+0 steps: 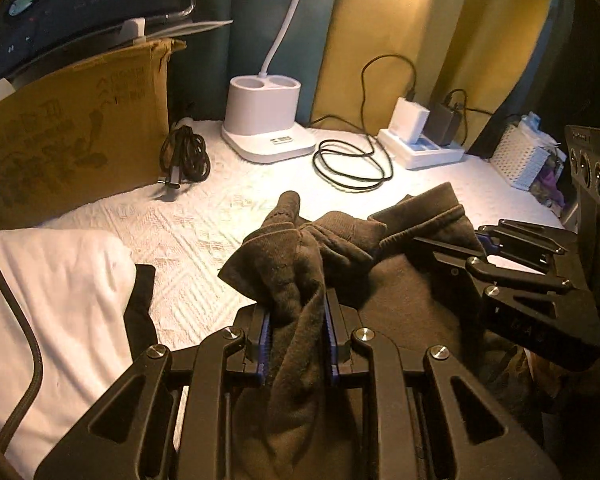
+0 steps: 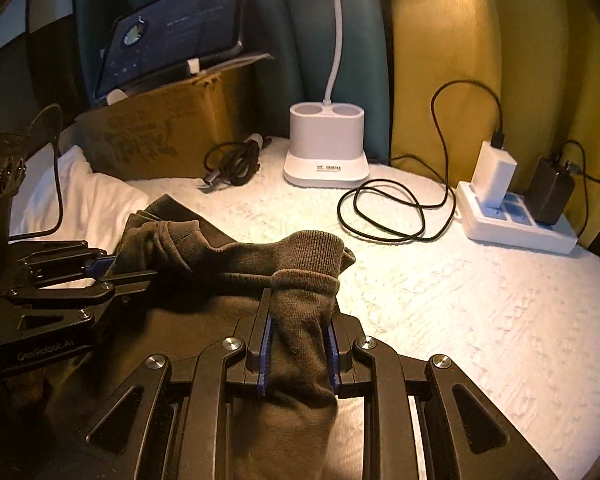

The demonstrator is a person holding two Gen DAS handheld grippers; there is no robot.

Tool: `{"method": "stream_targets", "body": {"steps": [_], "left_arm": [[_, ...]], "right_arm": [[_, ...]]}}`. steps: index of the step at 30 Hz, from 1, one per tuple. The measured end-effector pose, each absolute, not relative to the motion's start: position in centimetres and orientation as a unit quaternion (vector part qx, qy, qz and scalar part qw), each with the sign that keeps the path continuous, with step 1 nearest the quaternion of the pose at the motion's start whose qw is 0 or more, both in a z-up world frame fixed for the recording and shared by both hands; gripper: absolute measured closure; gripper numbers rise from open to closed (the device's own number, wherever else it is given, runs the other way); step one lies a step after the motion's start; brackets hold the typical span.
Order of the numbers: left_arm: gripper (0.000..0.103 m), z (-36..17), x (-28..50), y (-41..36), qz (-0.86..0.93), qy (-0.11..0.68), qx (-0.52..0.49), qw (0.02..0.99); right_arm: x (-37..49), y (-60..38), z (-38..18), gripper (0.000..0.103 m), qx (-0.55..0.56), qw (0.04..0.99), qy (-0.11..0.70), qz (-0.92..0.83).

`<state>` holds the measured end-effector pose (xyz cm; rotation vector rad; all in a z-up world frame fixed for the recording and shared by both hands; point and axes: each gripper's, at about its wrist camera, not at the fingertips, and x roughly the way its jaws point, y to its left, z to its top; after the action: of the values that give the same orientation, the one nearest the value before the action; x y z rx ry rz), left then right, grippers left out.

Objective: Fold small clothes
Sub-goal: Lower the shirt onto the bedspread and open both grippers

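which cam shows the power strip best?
Right wrist: the power strip is whole and close, with a white charger and black adapter plugged in. Left wrist shows it smaller, farther back.

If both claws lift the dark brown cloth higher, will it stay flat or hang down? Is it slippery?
The cloth will probably hang down: it already bunches and droops between the left claw and the right claw. It looks like soft ribbed knit, so it is likely light. The fuzzy surface suggests it will not slip easily from the pads.
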<state>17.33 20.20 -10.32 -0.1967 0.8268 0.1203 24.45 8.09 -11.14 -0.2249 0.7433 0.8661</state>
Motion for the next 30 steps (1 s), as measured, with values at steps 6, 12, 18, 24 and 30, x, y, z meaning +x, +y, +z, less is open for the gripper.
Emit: {"method": "stream_targets", "body": {"steps": [6,12,18,24,30], "left_arm": [[0.081,-12.2,18.3,20.9,0.069,0.424,-0.090,0.899],[0.077,-12.7,18.3,21.6,0.071,0.424,-0.103,0.897],[0.069,-11.8,17.7,21.7,0.112,0.411,-0.081,0.901],[0.069,-11.7,18.0,22.4,0.129,0.415,-0.066,0.898],[0.063,-12.1,18.4,22.5,0.145,0.422,-0.058,0.893]], "right_arm": [[25.9,9.0,-13.1,0.081,-0.107,0.828,0.370,0.407],[26.6,9.0,-13.9,0.066,-0.102,0.829,0.378,0.399],[27.7,7.0,-13.9,0.049,-0.073,0.837,0.395,0.373],[27.4,5.4,-13.0,0.049,-0.063,0.847,0.389,0.357],[27.2,5.2,-13.8,0.045,-0.075,0.846,0.390,0.355]]}}
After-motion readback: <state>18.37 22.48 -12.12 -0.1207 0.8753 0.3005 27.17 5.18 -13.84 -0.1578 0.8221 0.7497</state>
